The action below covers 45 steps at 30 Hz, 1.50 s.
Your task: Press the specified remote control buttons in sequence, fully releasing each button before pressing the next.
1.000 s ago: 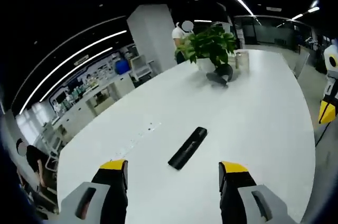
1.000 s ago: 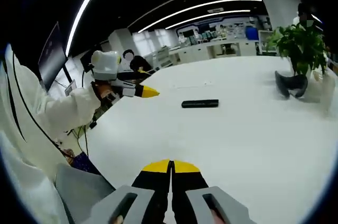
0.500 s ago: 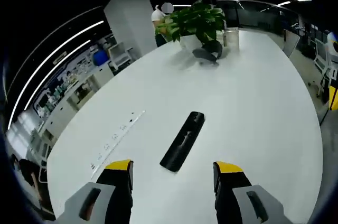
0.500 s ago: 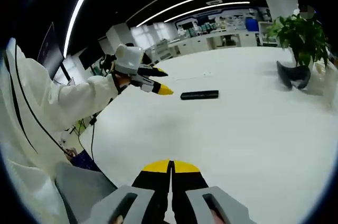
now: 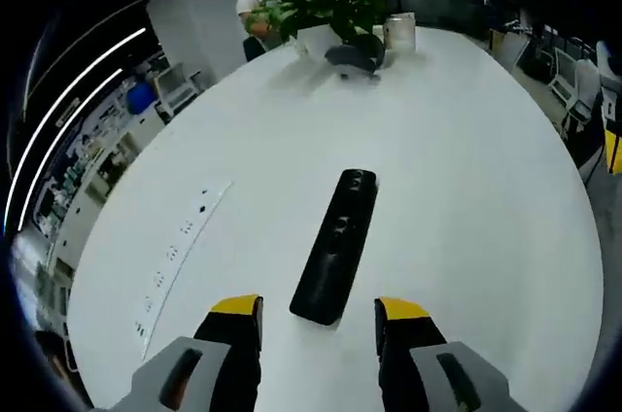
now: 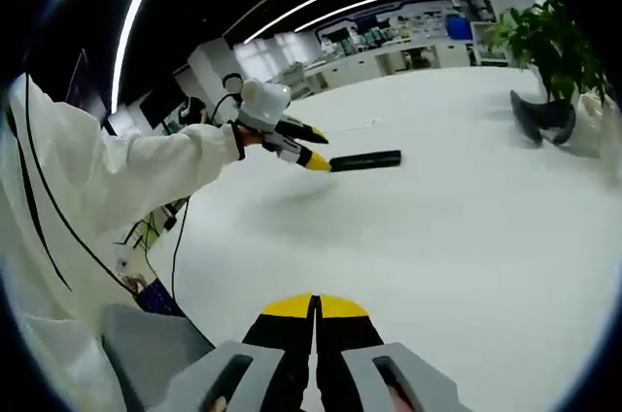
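A slim black rectangular remote control [image 5: 336, 246] is seen lying flat on the large white oval bench [image 5: 466, 198], its near end set just ahead of and between the two yellow-tipped jaws of the left tool [image 5: 319, 310], which are spread wide apart with nothing gripped between them. Round buttons can be made out along the remote's top face, but no brand, label or lettering can be read on it. At 9 o'clock from the remote a flush strip of small sockets [image 5: 182, 243] is set into the bench surface. At 12 o'clock, at the far end of the bench, a leafy green potted plant in a white pot [image 5: 326, 6] is placed, with a dark curved object [image 5: 352, 58] just before it. In the right gripper view the right tool [image 6: 314, 307] is held low over the bench with its yellow tips pressed together and nothing between them. The left tool [image 6: 298, 145] is seen there at 11 o'clock, carried on a white-sleeved arm [image 6: 117, 174], its tips beside the near end of the remote [image 6: 365, 160]; whether they touch it cannot be told. No writing in the background is legible.
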Each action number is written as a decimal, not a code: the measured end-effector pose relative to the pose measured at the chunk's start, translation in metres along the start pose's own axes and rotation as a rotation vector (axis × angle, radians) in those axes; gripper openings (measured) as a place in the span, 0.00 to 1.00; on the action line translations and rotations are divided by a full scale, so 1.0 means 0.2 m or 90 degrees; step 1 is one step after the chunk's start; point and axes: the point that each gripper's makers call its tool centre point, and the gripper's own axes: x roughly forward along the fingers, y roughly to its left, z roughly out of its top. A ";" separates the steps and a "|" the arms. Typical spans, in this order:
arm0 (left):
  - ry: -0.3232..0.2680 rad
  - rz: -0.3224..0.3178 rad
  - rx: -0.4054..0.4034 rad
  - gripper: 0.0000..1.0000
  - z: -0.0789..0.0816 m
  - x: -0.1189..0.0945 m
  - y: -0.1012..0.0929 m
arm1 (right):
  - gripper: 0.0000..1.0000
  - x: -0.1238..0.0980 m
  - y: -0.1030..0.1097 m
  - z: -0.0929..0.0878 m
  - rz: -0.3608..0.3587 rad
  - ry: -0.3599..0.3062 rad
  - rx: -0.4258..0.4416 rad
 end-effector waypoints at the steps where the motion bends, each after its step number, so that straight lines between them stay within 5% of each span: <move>1: 0.003 0.000 -0.002 0.44 0.00 0.01 0.01 | 0.00 0.00 -0.01 0.00 -0.001 0.000 0.002; 14: 0.056 -0.101 -0.036 0.35 -0.05 0.12 0.00 | 0.00 -0.01 -0.05 0.00 -0.006 -0.004 0.036; 16: 0.060 -0.136 -0.031 0.32 -0.06 0.11 -0.02 | 0.00 -0.01 -0.05 0.01 -0.004 -0.004 0.039; 24: 0.094 -0.172 0.053 0.28 -0.07 0.09 -0.02 | 0.00 0.01 -0.01 0.00 0.005 0.002 0.034; 45: 0.115 -0.169 0.092 0.21 -0.07 0.10 -0.13 | 0.00 -0.08 0.10 0.04 0.009 -0.024 0.018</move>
